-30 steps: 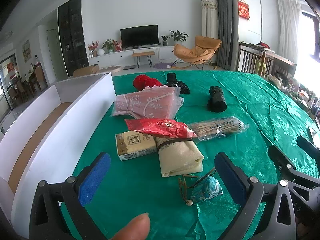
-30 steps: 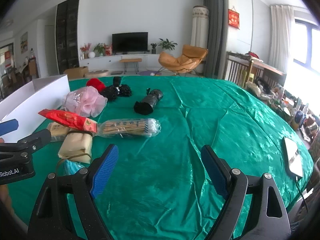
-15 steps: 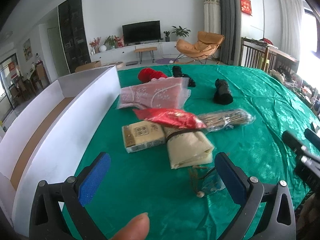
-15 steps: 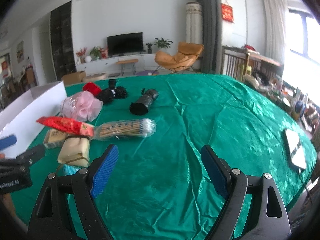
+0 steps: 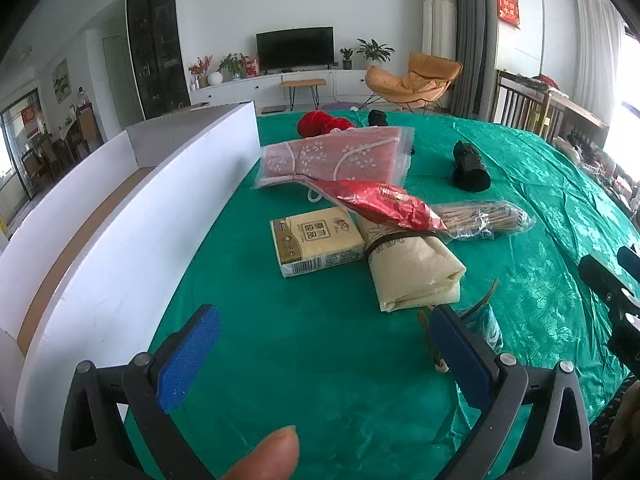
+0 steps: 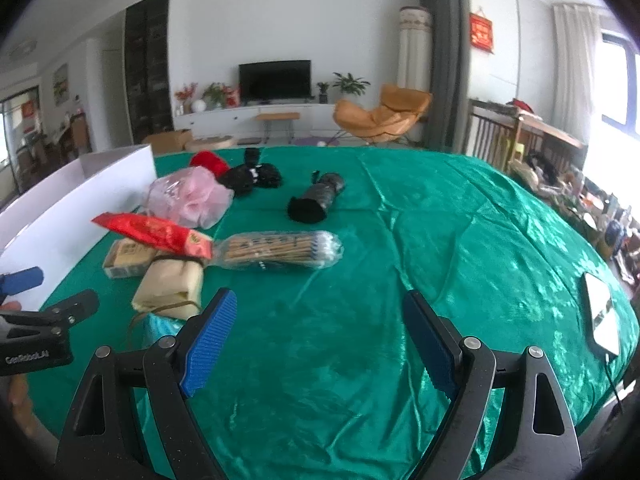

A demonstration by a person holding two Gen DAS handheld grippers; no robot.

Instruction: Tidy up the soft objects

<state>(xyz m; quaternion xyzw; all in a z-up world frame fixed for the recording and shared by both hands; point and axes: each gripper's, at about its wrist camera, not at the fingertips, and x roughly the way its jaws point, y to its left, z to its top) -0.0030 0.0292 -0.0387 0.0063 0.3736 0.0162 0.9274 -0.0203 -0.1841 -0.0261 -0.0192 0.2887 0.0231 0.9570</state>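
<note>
Soft goods lie on a green tablecloth: a tissue pack, a folded cream cloth, a red foil packet, a pink floral bag, a bagged bundle of sticks, a black roll, a red item and a small blue pouch. My left gripper is open and empty, just short of the tissue pack. My right gripper is open and empty over bare cloth, right of the cream cloth and the sticks.
A long white box with a brown floor stands open along the left table edge. A phone or tablet lies near the right edge. Black items sit at the far side. A thumb shows at the bottom.
My left gripper has moved forward and left, closer to the tissue pack and cream cloth. My right gripper has shifted slightly. Both stay open.
</note>
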